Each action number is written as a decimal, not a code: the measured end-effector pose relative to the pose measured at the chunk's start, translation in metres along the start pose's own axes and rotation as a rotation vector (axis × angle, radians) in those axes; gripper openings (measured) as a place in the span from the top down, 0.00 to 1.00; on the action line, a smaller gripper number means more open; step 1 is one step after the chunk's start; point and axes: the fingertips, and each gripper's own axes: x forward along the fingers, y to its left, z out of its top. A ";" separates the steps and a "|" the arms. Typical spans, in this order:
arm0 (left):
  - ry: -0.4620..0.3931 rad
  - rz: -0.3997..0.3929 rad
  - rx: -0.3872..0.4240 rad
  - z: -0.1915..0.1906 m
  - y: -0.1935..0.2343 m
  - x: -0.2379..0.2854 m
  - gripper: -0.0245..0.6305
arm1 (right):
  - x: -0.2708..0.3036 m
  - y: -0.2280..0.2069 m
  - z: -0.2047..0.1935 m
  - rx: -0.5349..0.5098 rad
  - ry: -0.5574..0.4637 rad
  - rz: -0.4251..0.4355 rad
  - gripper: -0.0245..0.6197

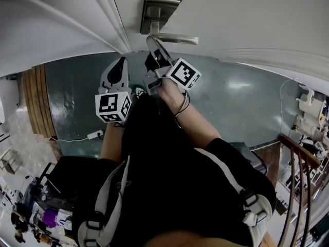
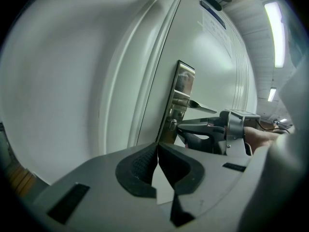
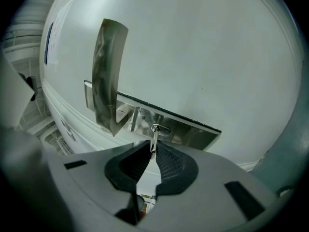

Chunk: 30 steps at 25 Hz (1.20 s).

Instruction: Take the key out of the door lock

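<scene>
A small metal key sticks out of the keyhole in the steel lock plate of a white door. My right gripper is shut on the key's bow, and its pads press it from both sides. In the head view the right gripper reaches the door just under the lever handle. My left gripper hangs back to the left, shut with nothing between its pads. From the left gripper view the lock plate and the right gripper show side-on.
The lever handle juts out close above the key. White door moulding runs left of the lock. Below lie a dark green floor, a white power strip with cable and a wooden railing at the right.
</scene>
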 end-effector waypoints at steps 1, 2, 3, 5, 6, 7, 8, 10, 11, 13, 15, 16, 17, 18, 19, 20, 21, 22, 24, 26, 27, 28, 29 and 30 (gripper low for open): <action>0.000 -0.001 -0.001 0.000 0.000 0.000 0.93 | 0.000 0.000 0.000 0.001 0.000 0.000 0.89; 0.000 -0.002 -0.001 0.000 0.000 0.000 0.93 | 0.000 0.000 0.000 0.002 0.000 0.000 0.89; 0.000 -0.002 -0.002 -0.001 0.000 -0.001 0.93 | 0.000 0.001 -0.001 0.003 0.000 -0.001 0.89; 0.000 -0.003 -0.002 -0.002 -0.001 -0.001 0.93 | 0.000 0.000 -0.001 0.008 -0.001 -0.003 0.89; -0.001 -0.003 -0.003 -0.002 -0.001 -0.001 0.93 | 0.000 -0.001 -0.001 0.011 -0.002 -0.004 0.89; -0.001 -0.003 -0.003 -0.002 -0.001 0.000 0.93 | 0.000 -0.001 -0.001 0.015 -0.003 -0.005 0.89; -0.001 -0.003 -0.003 -0.003 -0.001 0.000 0.93 | 0.000 -0.002 0.000 0.019 -0.005 -0.006 0.90; 0.001 -0.002 -0.003 -0.003 0.000 -0.001 0.93 | 0.000 -0.002 0.000 0.025 -0.007 -0.008 0.90; 0.001 -0.002 -0.003 -0.003 0.000 -0.001 0.93 | 0.000 -0.001 0.000 0.027 -0.007 -0.009 0.90; 0.001 -0.003 -0.002 -0.003 0.000 -0.002 0.93 | -0.001 -0.001 -0.001 0.031 -0.007 -0.007 0.90; 0.001 -0.003 -0.001 -0.003 0.000 -0.002 0.93 | -0.002 -0.001 0.000 0.031 -0.010 -0.003 0.90; 0.000 -0.003 -0.002 -0.003 0.000 -0.001 0.93 | -0.002 -0.002 0.001 0.034 -0.013 -0.001 0.90; 0.000 -0.002 -0.003 -0.004 0.000 0.000 0.93 | -0.001 -0.004 0.001 0.046 -0.019 0.000 0.90; 0.000 -0.003 -0.003 -0.004 0.000 0.001 0.93 | -0.001 -0.005 0.001 0.058 -0.023 -0.003 0.90; 0.001 -0.003 -0.003 -0.004 0.000 0.001 0.93 | -0.001 -0.006 0.002 0.058 -0.024 -0.011 0.90; 0.001 -0.002 -0.002 -0.004 0.000 0.001 0.93 | -0.002 -0.007 0.002 0.049 -0.022 -0.019 0.90; 0.001 -0.002 -0.003 -0.004 0.000 0.000 0.93 | -0.004 -0.007 0.002 0.043 -0.021 -0.024 0.91; 0.000 -0.001 -0.003 -0.004 0.000 -0.002 0.93 | -0.005 -0.007 0.002 0.042 -0.022 -0.025 0.91; -0.001 -0.001 -0.003 -0.003 0.000 -0.001 0.93 | -0.005 -0.006 0.001 0.051 -0.025 -0.023 0.91; -0.002 -0.001 -0.002 -0.002 0.001 0.000 0.93 | -0.003 -0.005 0.002 0.066 -0.030 -0.015 0.91; -0.003 -0.001 -0.003 -0.001 0.002 0.000 0.93 | -0.003 -0.005 0.002 0.070 -0.030 -0.013 0.91; -0.004 0.000 -0.003 0.000 0.002 0.000 0.93 | -0.003 -0.004 0.002 0.067 -0.028 -0.017 0.91; -0.004 0.000 -0.004 0.001 0.002 -0.001 0.93 | -0.004 -0.005 0.002 0.064 -0.026 -0.023 0.91; -0.004 0.001 -0.005 0.000 0.002 -0.001 0.93 | -0.004 -0.006 0.002 0.068 -0.026 -0.029 0.91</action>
